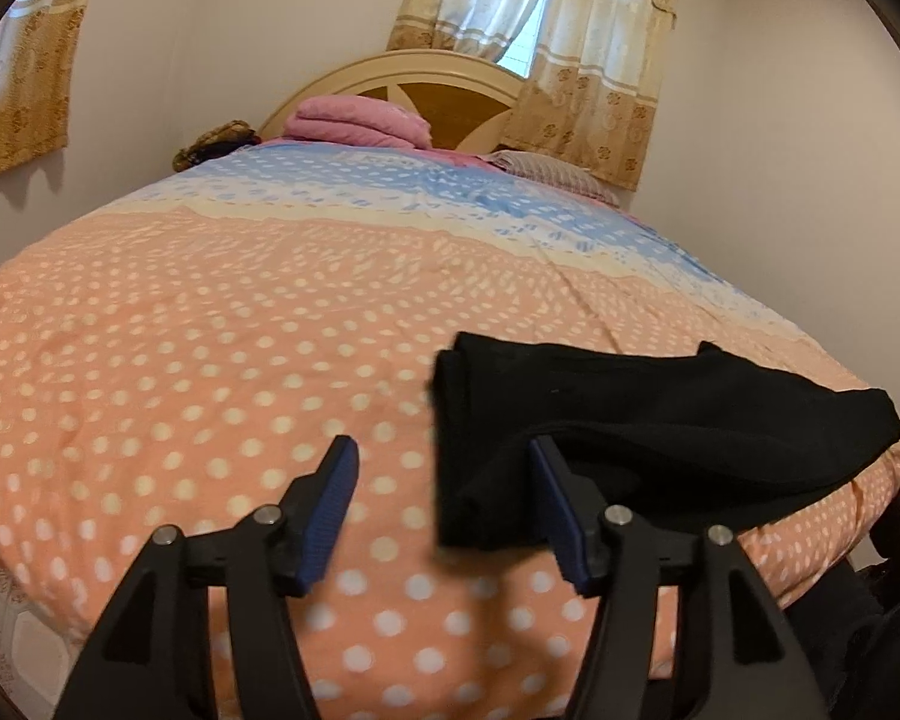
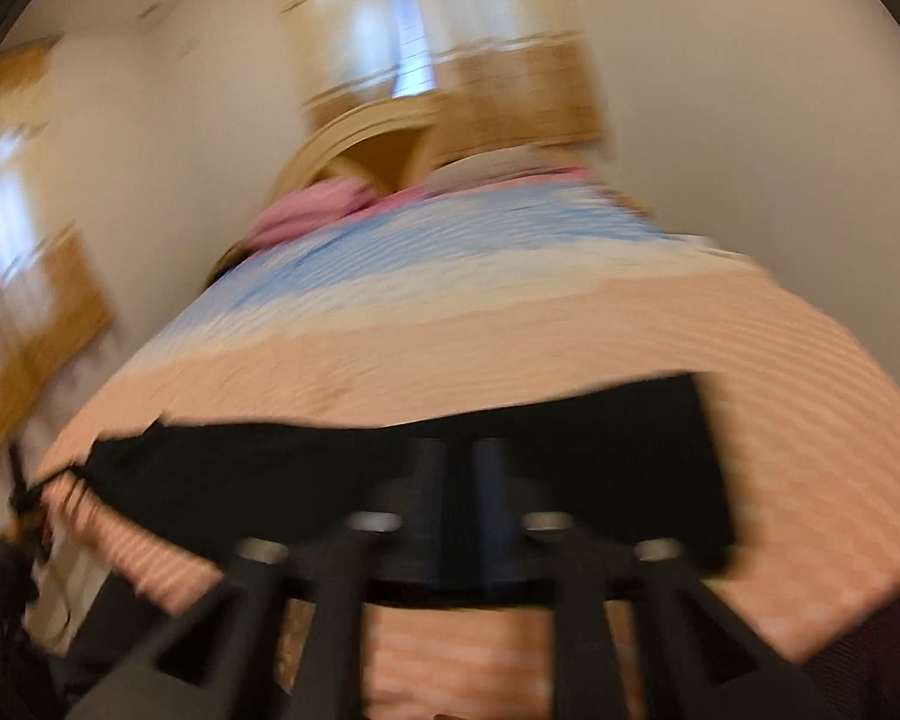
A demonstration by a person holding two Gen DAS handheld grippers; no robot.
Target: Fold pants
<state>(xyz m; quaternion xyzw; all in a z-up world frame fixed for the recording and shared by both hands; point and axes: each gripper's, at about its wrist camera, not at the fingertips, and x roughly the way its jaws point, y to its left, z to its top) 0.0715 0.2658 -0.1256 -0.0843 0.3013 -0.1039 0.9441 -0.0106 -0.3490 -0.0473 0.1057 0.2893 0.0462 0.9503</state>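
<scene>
The black pants (image 1: 660, 420) lie folded on the near edge of the bed, in front and to the right of my left gripper (image 1: 444, 474). That gripper is open; its right finger sits against the pants' near left end and nothing is held. In the blurred right wrist view the pants (image 2: 240, 480) stretch across the bed's edge. My right gripper (image 2: 462, 462) has its blue pads nearly together at the middle of the pants' near edge; whether fabric is pinched between them is not clear.
The bedspread (image 1: 210, 330) is peach with white dots, blue further back. A folded pink blanket (image 1: 354, 120) and a pillow (image 1: 546, 171) lie by the headboard (image 1: 426, 69). Curtains (image 1: 570, 60) hang behind. The bed's edge drops off just below the grippers.
</scene>
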